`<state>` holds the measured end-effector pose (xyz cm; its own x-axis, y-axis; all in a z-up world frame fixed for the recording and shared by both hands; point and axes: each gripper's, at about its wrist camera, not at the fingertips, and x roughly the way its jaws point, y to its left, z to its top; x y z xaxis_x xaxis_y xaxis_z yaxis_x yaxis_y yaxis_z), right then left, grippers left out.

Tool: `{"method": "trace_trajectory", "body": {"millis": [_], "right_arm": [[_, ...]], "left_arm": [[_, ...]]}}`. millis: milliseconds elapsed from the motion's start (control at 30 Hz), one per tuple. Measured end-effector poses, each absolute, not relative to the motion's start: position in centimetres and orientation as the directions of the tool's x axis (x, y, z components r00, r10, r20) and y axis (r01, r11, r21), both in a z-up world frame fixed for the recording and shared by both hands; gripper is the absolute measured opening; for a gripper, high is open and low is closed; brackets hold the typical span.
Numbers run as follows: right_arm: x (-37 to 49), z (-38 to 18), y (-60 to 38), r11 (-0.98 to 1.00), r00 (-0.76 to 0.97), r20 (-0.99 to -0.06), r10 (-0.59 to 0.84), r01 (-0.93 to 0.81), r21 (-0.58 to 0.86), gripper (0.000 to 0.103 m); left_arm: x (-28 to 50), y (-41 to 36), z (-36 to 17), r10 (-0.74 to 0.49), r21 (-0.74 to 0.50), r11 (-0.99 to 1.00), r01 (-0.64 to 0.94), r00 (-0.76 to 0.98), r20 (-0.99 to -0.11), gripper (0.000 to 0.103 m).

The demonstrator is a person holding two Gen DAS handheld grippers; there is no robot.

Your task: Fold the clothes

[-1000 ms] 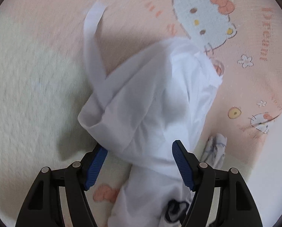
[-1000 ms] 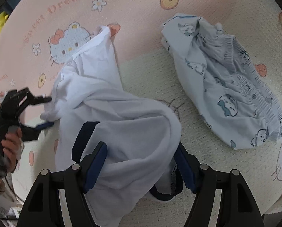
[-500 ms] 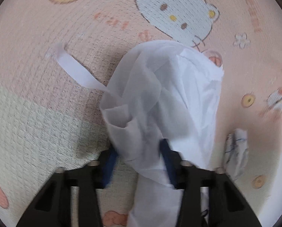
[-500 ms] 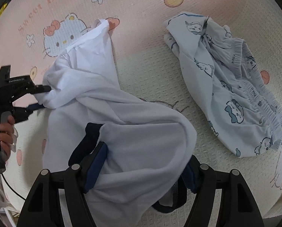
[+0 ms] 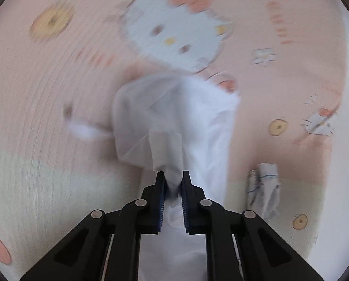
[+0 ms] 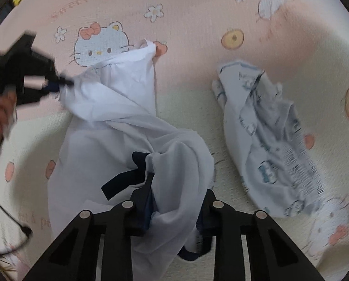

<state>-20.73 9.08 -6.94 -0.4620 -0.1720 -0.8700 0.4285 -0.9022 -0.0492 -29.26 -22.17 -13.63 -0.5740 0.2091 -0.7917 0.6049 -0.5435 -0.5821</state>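
Note:
A white garment with dark navy trim lies crumpled on the mat, partly lifted at two ends. In the left wrist view my left gripper is shut on a bunched edge of the white cloth, which hangs away from the jaws. The right wrist view shows that same left gripper at the garment's far left corner, held by a person's hand. My right gripper has its jaws closing, with a thick fold of white cloth squeezed between them.
A light blue printed garment lies in a heap to the right, also seen small in the left wrist view. A pink and cream cartoon-cat mat lies under everything. A dark cable runs along the left edge.
The left jaws went from wide apart to pinched on the white cloth and rose with it. The right jaws narrowed onto the fold and lifted slightly. The garment is pulled up and stretched.

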Motion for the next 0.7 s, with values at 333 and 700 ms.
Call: {"method": "trace_trajectory", "body": {"millis": [333, 700], "right_arm": [[-23.1, -6.0, 12.4, -0.953, -0.455, -0.887, -0.08, 0.296, -0.066, 0.025], [-23.9, -6.4, 15.3, -0.966, -0.39, -0.921, -0.003, 0.24, -0.099, 0.025]], "left_arm": [[-38.3, -18.4, -6.9, 0.228, -0.547, -0.736, 0.399, -0.614, -0.755, 0.009], [-42.6, -15.3, -7.9, 0.32, -0.555, -0.753, 0.352, -0.542, -0.777, 0.01]]}}
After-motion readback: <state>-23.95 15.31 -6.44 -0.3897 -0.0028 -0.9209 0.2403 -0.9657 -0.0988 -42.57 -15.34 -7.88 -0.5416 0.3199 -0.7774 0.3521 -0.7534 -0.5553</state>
